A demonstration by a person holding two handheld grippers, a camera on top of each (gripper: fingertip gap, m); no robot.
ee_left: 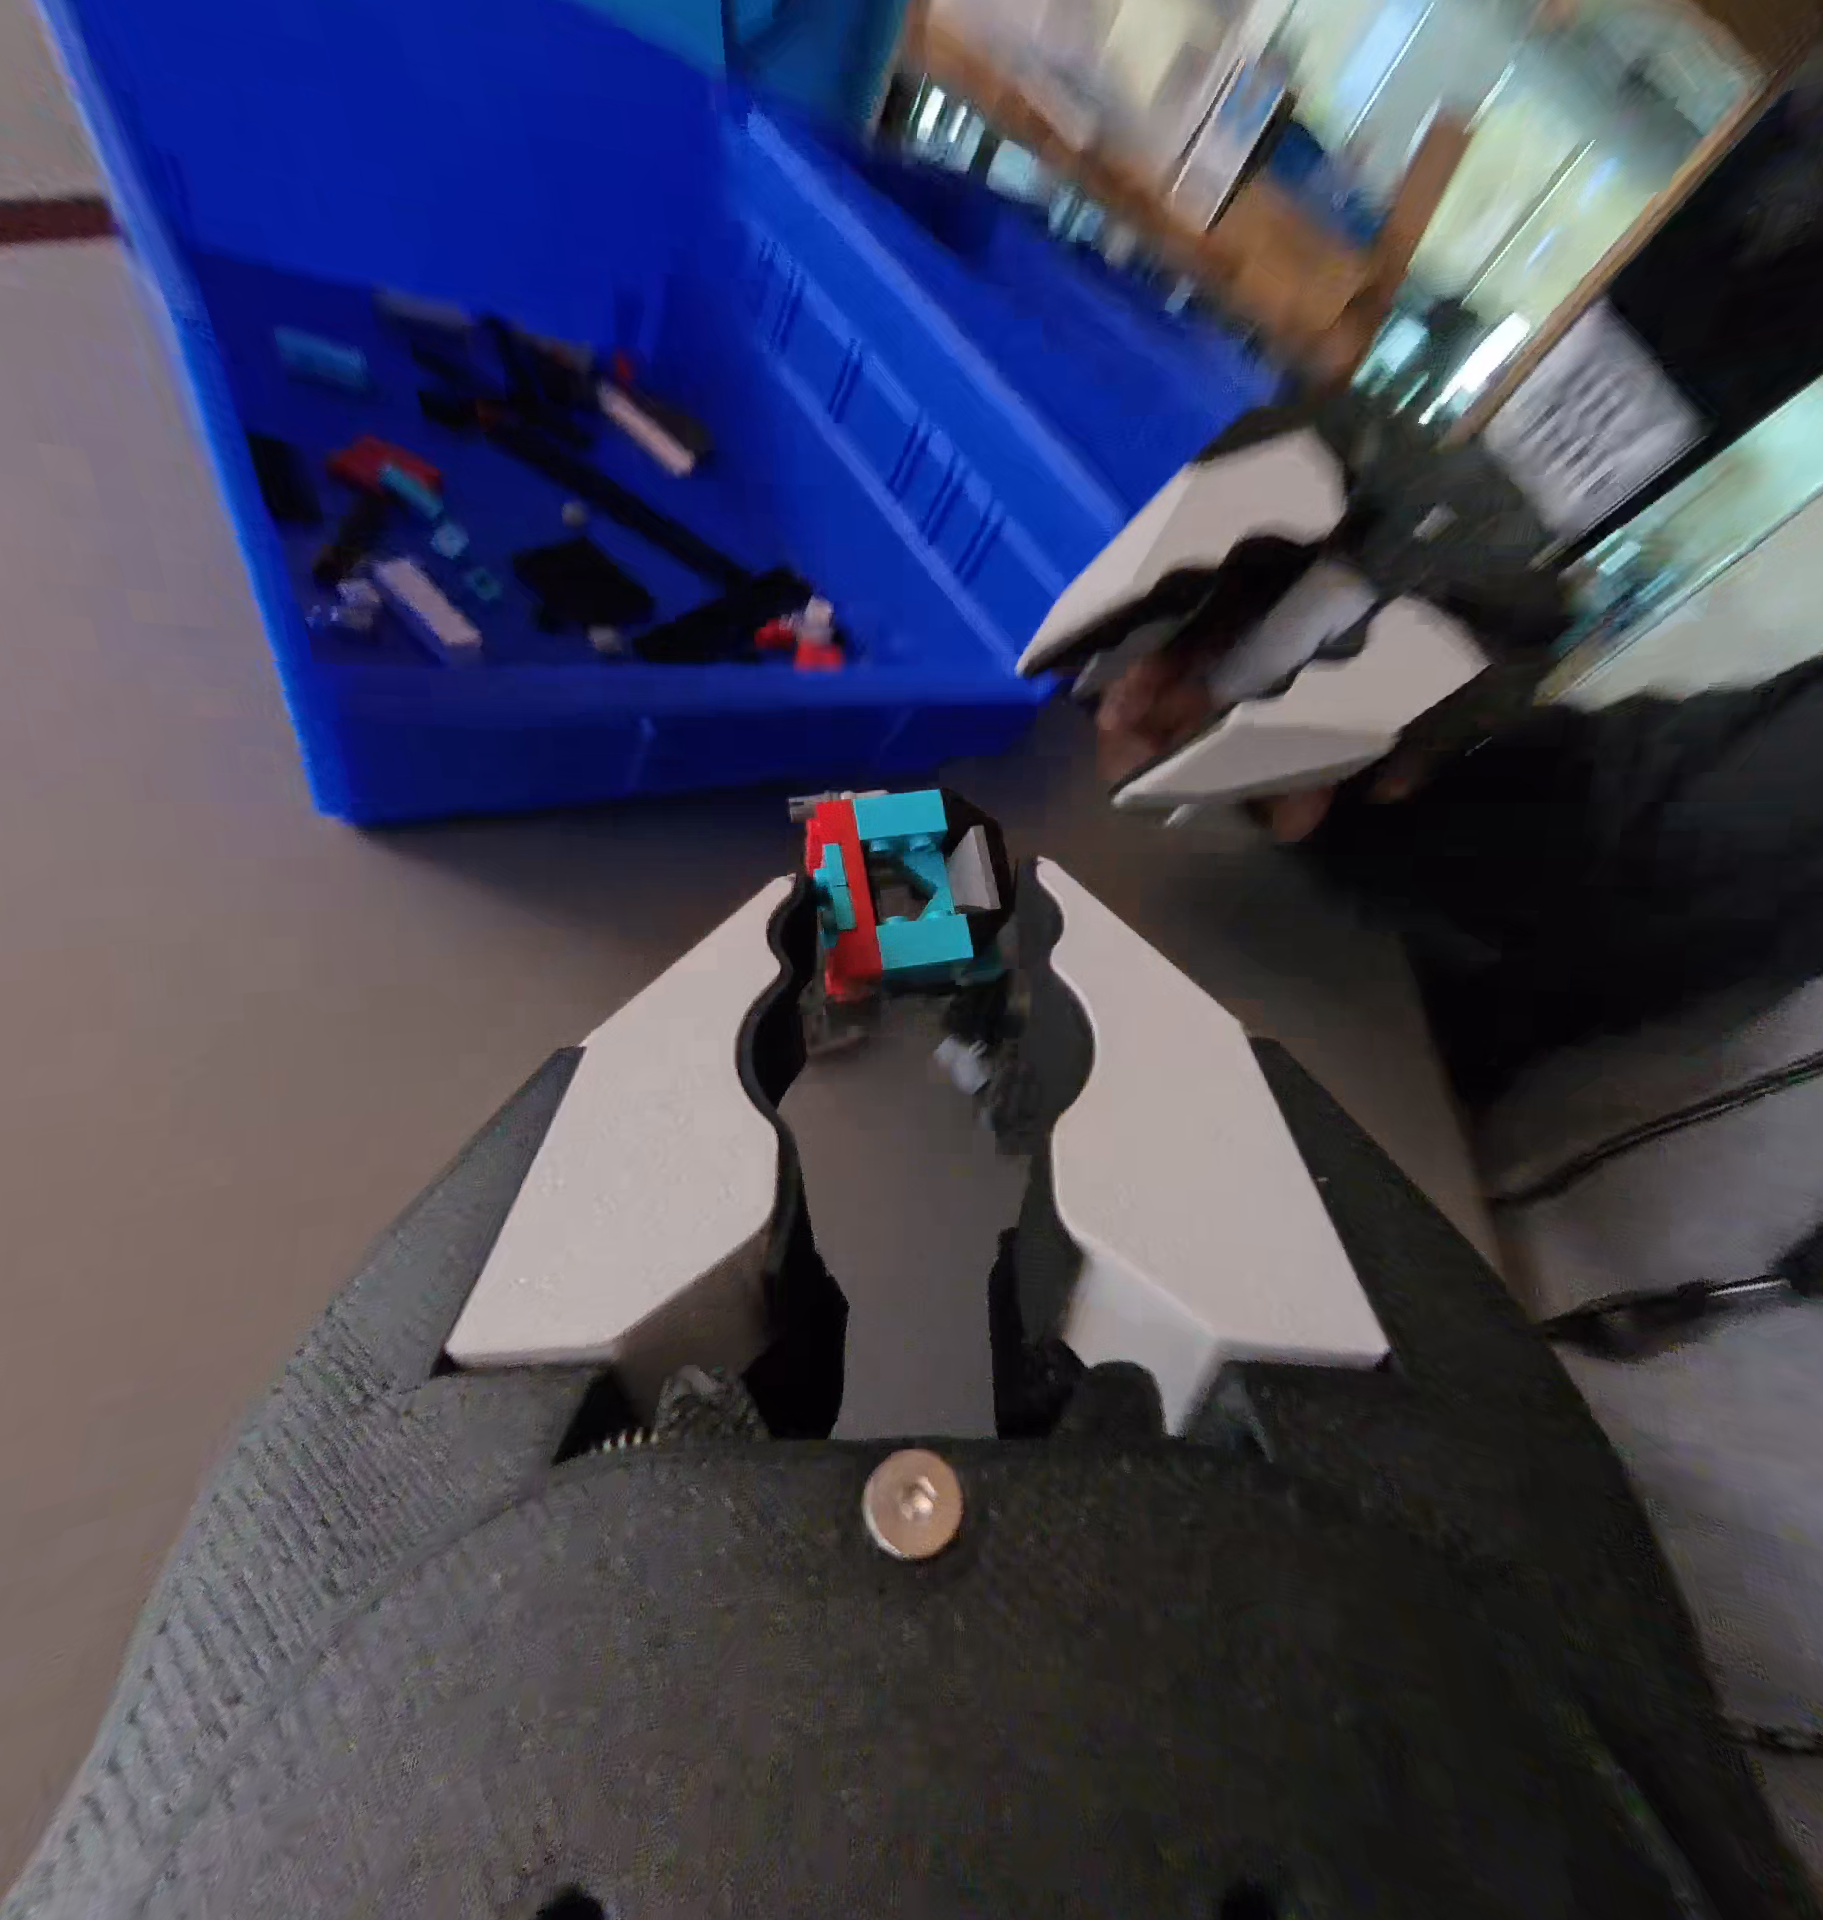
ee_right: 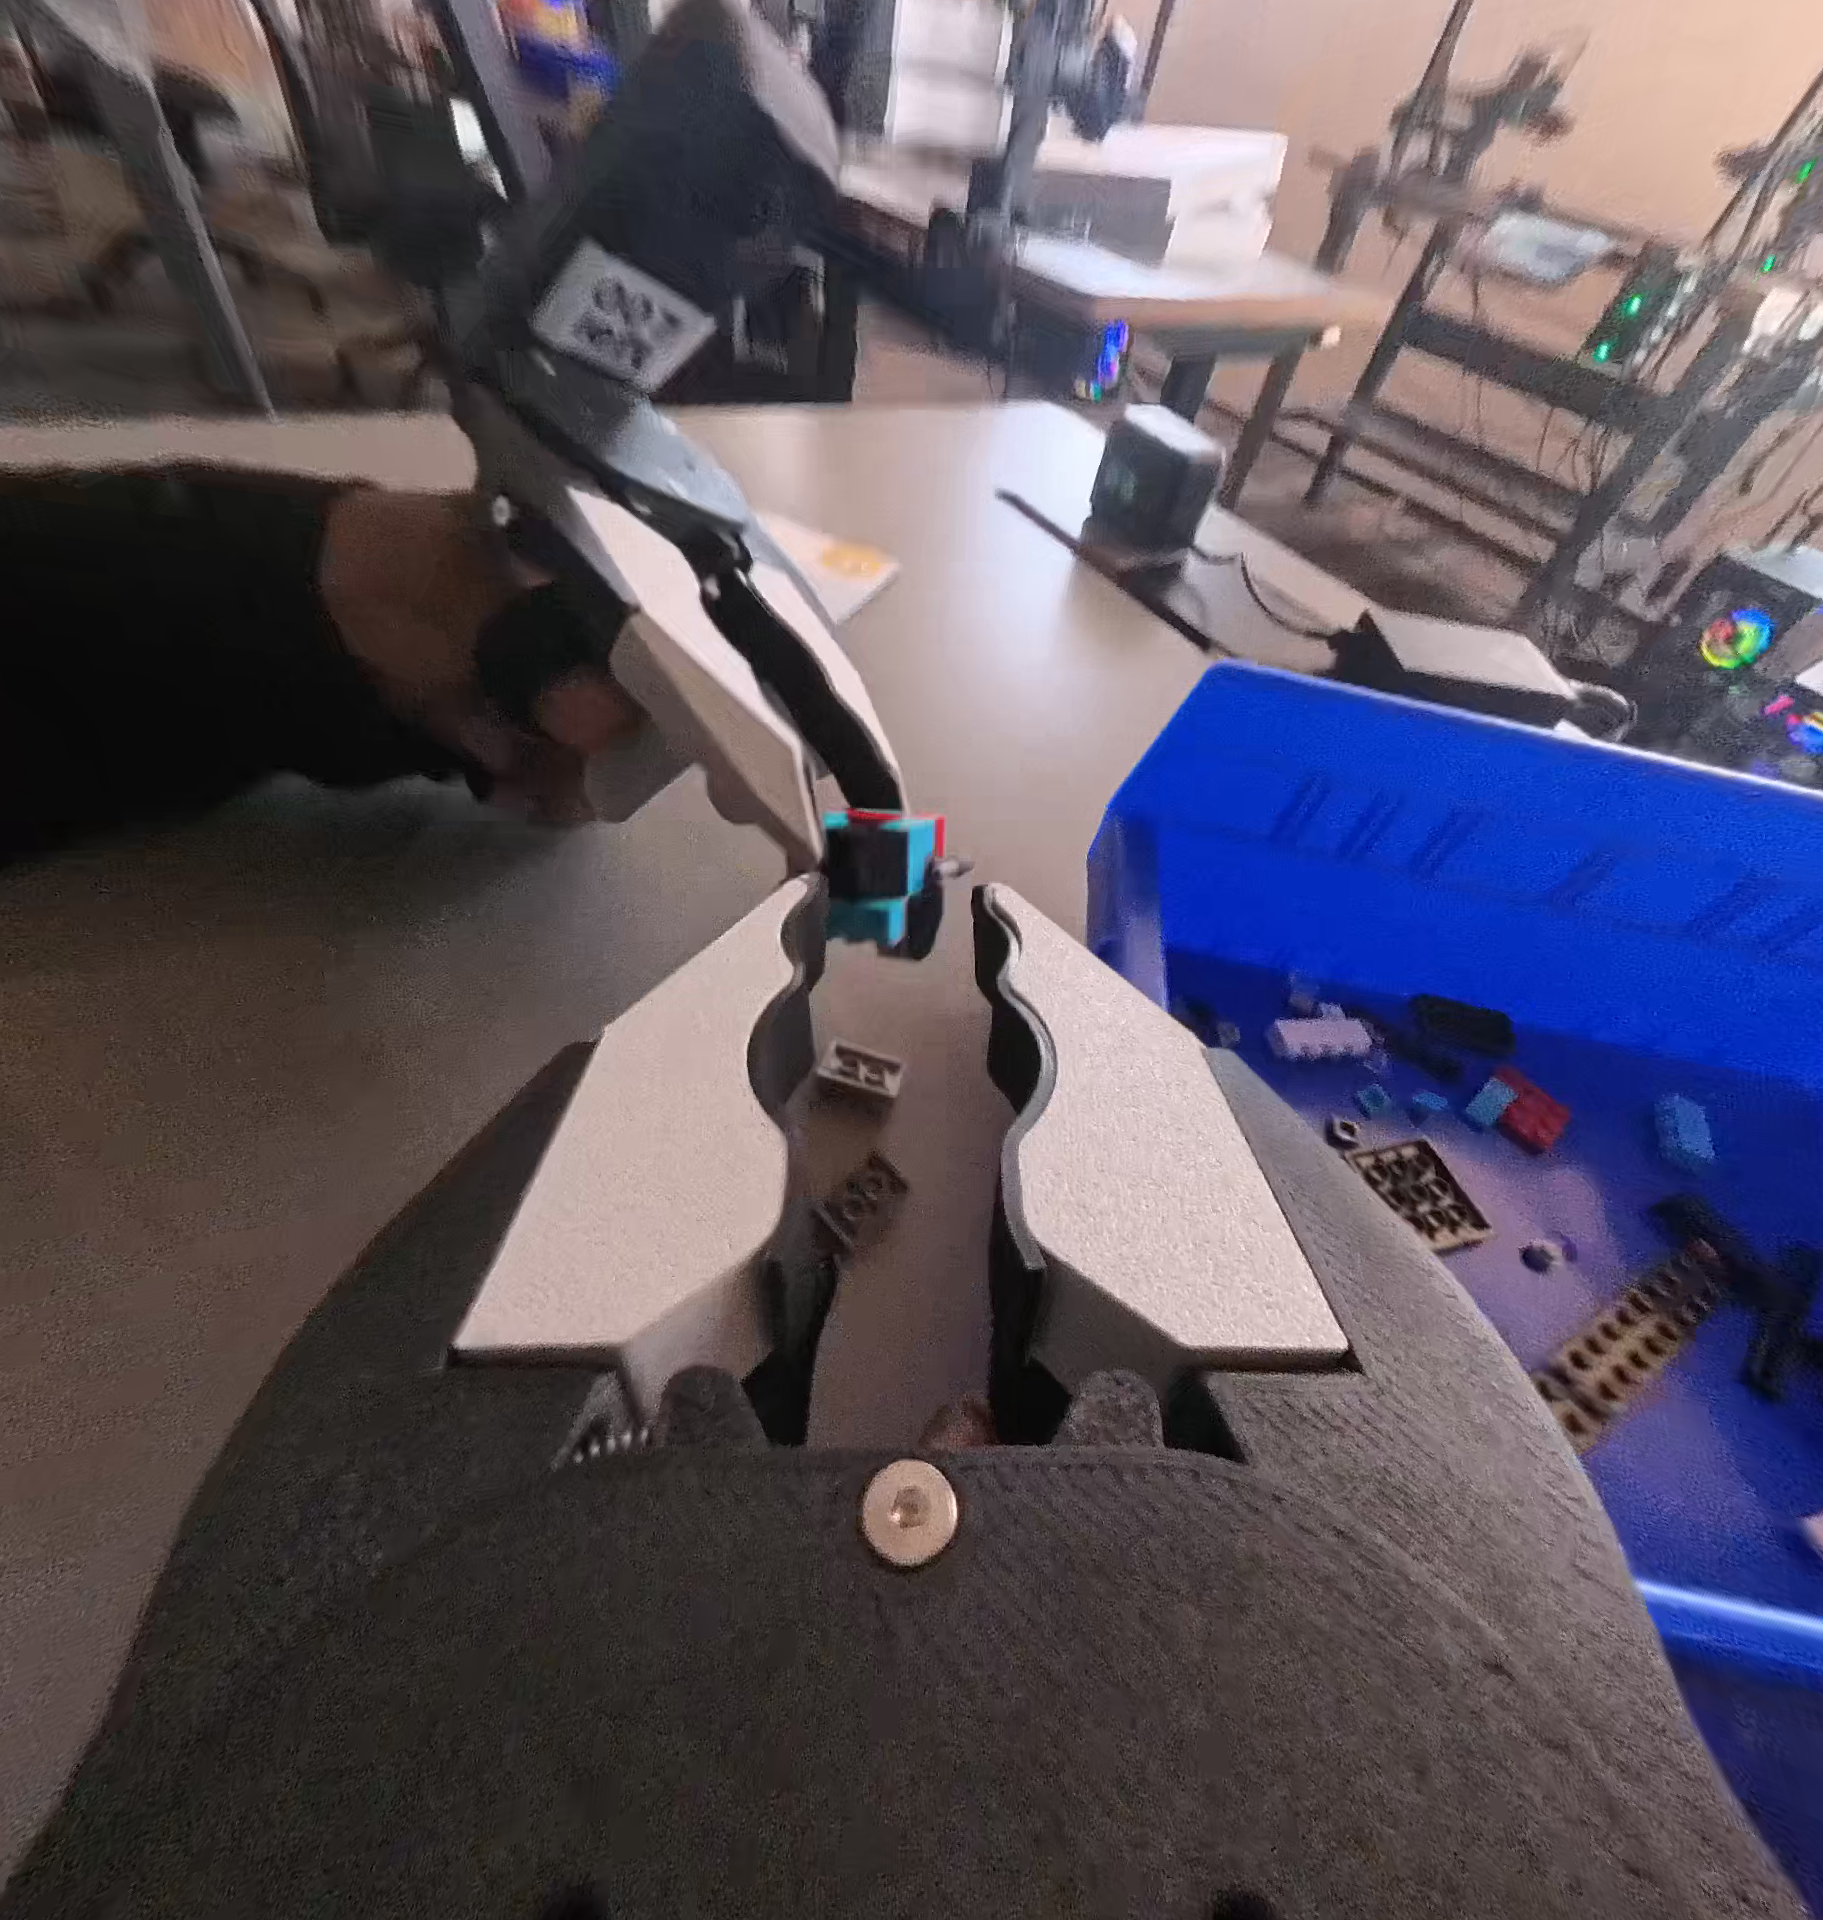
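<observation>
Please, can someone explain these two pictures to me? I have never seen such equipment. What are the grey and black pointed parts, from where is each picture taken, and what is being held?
A person holds a hand tool in each hand. Each tool ends in a two-finger claw with a camera looking along the fingers. One picture comes from the left claw, which grips a small brick assembly of teal, red and black pieces. The other comes from the right claw, open and empty, close to that assembly. On the grey table stands a blue bin with loose bricks inside. Two small grey bricks lie on the table under the right claw.
</observation>
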